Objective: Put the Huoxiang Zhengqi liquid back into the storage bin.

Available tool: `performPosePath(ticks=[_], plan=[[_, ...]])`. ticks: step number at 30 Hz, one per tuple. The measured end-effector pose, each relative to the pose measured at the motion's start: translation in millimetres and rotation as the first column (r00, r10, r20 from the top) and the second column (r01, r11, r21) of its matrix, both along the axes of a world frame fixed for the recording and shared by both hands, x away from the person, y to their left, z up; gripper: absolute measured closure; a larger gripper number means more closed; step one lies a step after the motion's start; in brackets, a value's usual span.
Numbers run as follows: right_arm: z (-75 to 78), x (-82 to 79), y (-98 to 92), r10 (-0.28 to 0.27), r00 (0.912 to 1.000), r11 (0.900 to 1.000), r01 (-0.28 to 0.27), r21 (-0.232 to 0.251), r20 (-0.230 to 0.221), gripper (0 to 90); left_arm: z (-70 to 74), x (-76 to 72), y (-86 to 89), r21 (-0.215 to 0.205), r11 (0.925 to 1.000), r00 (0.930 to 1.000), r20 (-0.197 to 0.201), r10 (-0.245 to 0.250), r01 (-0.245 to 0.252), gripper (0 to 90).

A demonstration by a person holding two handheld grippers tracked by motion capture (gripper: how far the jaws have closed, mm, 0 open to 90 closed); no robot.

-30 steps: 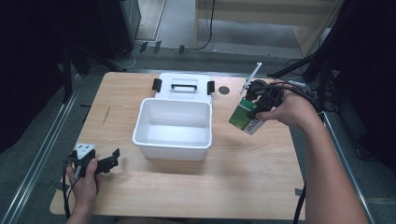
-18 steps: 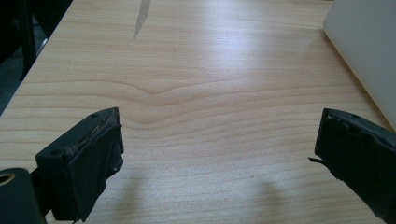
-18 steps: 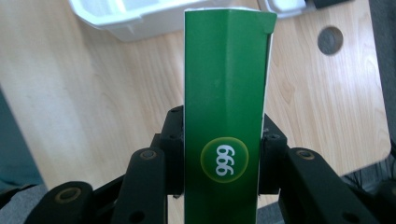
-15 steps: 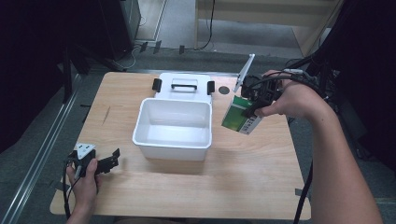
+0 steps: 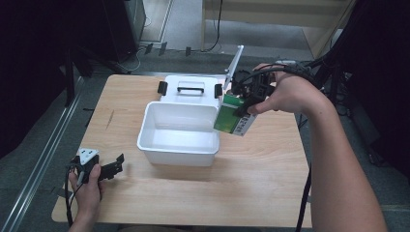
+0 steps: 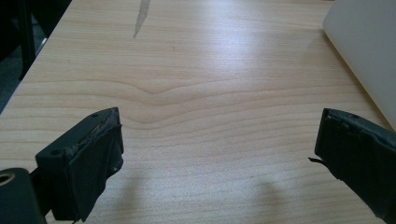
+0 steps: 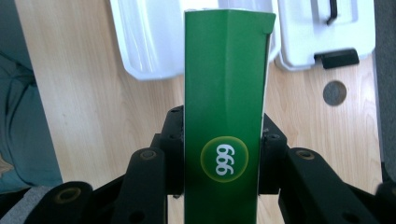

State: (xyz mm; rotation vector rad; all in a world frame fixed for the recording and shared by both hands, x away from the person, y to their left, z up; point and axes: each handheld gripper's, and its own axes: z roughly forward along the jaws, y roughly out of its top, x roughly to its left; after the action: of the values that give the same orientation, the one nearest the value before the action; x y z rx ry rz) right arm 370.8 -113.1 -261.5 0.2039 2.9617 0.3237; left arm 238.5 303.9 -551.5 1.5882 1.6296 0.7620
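While the left gripper (image 5: 109,169) rests with jaws spread, the right gripper (image 5: 246,99) pinches the green box (image 7: 224,116).

Black hand-held gripper (image 5: 249,99), trailing black cable

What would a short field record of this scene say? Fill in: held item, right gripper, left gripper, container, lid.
held item: green box, tilted, above the bin's right rim
right gripper: shut on the green box
left gripper: open, empty, low over the table
container: white bin, open, nothing visible inside
lid: flat on the table behind the bin
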Motion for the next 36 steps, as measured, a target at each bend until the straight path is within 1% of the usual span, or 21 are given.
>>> performPosePath(ticks=[1,3,4,5,8,12,13,14,16,21,23,26,28,33,35,36], plan=[[0.0,0.0,0.0,0.000,1.0000,1.000,0.000,0.000,0.000,64.4,0.0,0.0,0.0,0.000,1.0000,1.0000,0.000,0.000,0.000,2.0],[0.9,-0.3,7.9,0.014,0.9999,1.000,-0.014,-0.001,0.005,64.4,0.0,0.0,0.0,-0.001,1.0000,1.0000,-0.001,0.000,0.000,2.1],[1.1,-0.4,15.4,0.023,0.9997,1.000,-0.023,-0.003,0.003,64.4,0.0,0.0,0.0,-0.002,1.0000,1.0000,-0.001,0.001,-0.001,2.1],[1.1,-0.4,15.4,0.023,0.9997,1.000,-0.023,-0.003,0.003,64.4,0.1,0.1,0.1,-0.002,1.0000,1.0000,-0.001,0.000,0.000,2.1],[1.7,1.0,26.4,0.036,0.9993,0.999,-0.036,-0.004,-0.007,64.3,0.0,0.2,0.0,-0.002,1.0000,1.0000,-0.001,-0.001,0.001,2.1],[3.7,1.7,42.1,0.056,0.9984,0.998,-0.056,-0.015,-0.005,64.3,-0.1,0.4,0.2,-0.007,1.0000,1.0000,-0.001,0.001,-0.001,2.1],[5.5,2.8,49.8,0.070,0.9975,0.997,-0.070,-0.026,-0.005,64.3,-0.1,0.4,0.2,-0.008,1.0000,1.0000,-0.001,0.002,-0.002,2.1],[5.5,2.8,49.8,0.070,0.9975,0.997,-0.070,-0.026,-0.005,64.3,-0.1,0.5,0.2,-0.008,1.0000,1.0000,-0.002,0.002,-0.002,2.1],[7.2,2.8,57.4,0.068,0.9977,0.997,-0.068,-0.031,-0.003,64.3,-0.1,0.6,0.3,-0.009,1.0000,1.0000,-0.002,0.003,-0.003,2.1],[6.7,3.8,74.2,0.095,0.9954,0.995,-0.095,-0.035,-0.005,64.3,-0.2,0.7,0.7,-0.012,0.9999,1.0000,-0.003,0.003,-0.003,2.1],[3.4,5.1,81.1,0.106,0.9943,0.994,-0.106,-0.033,-0.012,64.3,-0.3,0.8,0.8,-0.013,0.9999,1.0000,0.000,0.004,-0.004,2.1],[0.7,6.0,84.1,0.104,0.9945,0.994,-0.105,-0.044,-0.015,64.3,-0.3,0.8,1.0,-0.014,0.9999,1.0000,0.001,0.003,-0.003,2.1],[-2.9,6.8,87.1,0.118,0.9929,0.992,-0.118,-0.043,-0.018,64.3,-0.3,0.9,1.1,-0.014,0.9999,1.0000,0.000,0.002,-0.002,2.1],[-15.2,9.9,94.1,0.173,0.9847,0.984,-0.174,-0.029,-0.020,64.3,-0.4,1.0,1.2,-0.015,0.9999,1.0000,0.000,0.003,-0.003,2.1],[-20.9,12.7,94.9,0.183,0.9829,0.982,-0.184,-0.032,-0.019,64.3,-0.3,0.9,1.2,-0.015,0.9999,1.0000,0.000,0.003,-0.003,2.1],[-23.1,13.1,94.8,0.174,0.9844,0.984,-0.175,-0.039,-0.024,64.3,-0.3,0.9,1.3,-0.015,0.9999,1.0000,0.000,0.002,-0.002,2.1]])
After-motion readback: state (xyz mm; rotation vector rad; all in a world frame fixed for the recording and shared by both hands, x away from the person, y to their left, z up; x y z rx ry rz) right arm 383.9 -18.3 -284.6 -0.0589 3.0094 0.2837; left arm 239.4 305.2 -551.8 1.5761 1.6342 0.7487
